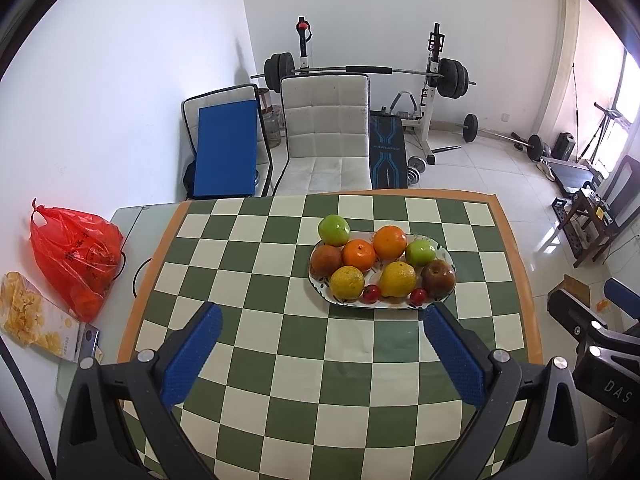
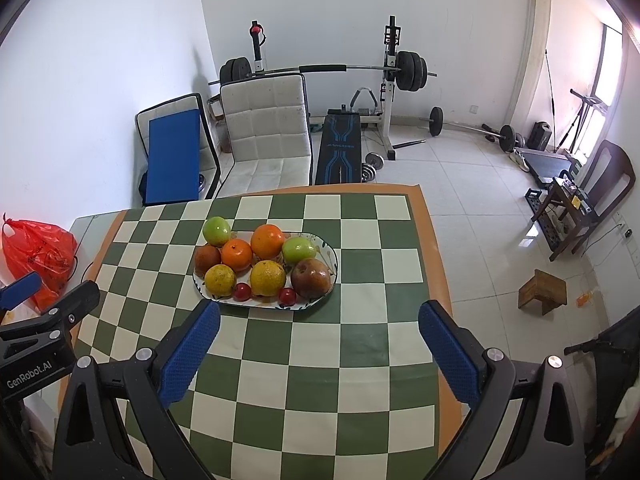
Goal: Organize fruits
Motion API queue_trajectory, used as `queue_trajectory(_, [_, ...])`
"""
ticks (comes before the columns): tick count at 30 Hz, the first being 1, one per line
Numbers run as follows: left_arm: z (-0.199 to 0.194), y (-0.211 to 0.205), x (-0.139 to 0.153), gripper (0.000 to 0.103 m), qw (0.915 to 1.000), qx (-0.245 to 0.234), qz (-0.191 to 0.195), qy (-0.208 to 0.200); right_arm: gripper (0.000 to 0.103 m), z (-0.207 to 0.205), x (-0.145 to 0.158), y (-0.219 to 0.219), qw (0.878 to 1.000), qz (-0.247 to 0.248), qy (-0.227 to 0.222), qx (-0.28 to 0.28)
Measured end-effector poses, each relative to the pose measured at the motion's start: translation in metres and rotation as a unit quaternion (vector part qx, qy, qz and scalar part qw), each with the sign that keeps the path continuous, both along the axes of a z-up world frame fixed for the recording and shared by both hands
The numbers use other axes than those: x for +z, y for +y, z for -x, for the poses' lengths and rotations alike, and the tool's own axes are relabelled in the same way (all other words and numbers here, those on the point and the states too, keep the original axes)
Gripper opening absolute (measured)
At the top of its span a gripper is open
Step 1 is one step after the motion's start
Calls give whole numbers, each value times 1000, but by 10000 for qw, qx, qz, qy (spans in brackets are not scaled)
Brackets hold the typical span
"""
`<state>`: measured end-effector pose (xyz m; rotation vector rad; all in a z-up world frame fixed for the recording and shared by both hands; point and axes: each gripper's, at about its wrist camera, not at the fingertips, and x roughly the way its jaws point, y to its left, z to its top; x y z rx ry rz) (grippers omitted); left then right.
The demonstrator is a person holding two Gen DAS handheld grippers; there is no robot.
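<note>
An oval patterned plate (image 1: 448, 258) (image 2: 330, 250) on the checkered tablecloth holds several fruits: two green apples (image 1: 334, 230) (image 2: 216, 231), two oranges (image 1: 390, 242) (image 2: 268, 241), two yellow citrus (image 1: 398, 279) (image 2: 268, 278), two brownish fruits (image 1: 438, 279) (image 2: 311, 278) and two small red fruits (image 1: 371, 293) (image 2: 242, 291). My left gripper (image 1: 322, 316) is open and empty, just short of the plate's near rim. My right gripper (image 2: 320, 316) is open and empty, near and slightly right of the plate.
A red plastic bag (image 1: 76, 258) (image 2: 38, 254) and a snack packet (image 1: 36, 316) lie on the table's left. A white chair (image 1: 326, 136) stands behind the table. Weight bench and barbell (image 2: 340, 68) stand at the back wall. A wooden stool (image 2: 542, 292) is on the floor at right.
</note>
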<state>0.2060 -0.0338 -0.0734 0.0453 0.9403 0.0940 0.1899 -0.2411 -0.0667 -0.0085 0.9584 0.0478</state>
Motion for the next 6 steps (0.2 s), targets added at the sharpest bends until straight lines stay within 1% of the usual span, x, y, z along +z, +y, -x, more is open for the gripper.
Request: queue_trajectory(6, [-1,-2,2,103,10000,1,23,-19,101,1,2,-2,10000,2,-22,13])
